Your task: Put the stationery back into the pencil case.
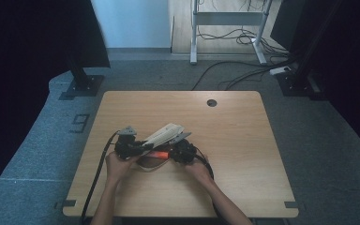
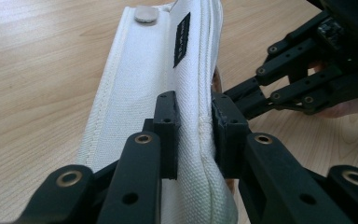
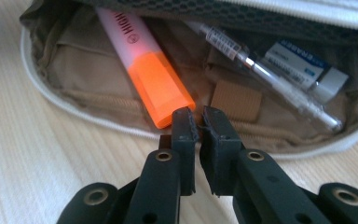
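A white fabric pencil case (image 1: 165, 133) lies open near the middle of the wooden table (image 1: 243, 140). My left gripper (image 2: 193, 126) is shut on the raised lid of the case (image 2: 140, 93), its pads pinching the zipper edge. Inside the beige lining (image 3: 98, 112) lie an orange highlighter (image 3: 154, 79), a clear pen (image 3: 270, 79) and a white eraser (image 3: 303, 67). My right gripper (image 3: 198, 123) sits at the case's open mouth, shut with nothing between its jaws. Its left fingertip is right at the highlighter's orange cap. From above, the highlighter (image 1: 158, 153) shows between my left gripper (image 1: 140, 147) and my right gripper (image 1: 171, 152).
A round cable hole (image 1: 211, 102) sits near the table's far edge. Black cables trail from both grippers toward the front edge. Beyond the table are black stand bases (image 1: 82, 84) and a white desk frame (image 1: 227, 28) with cables on the floor.
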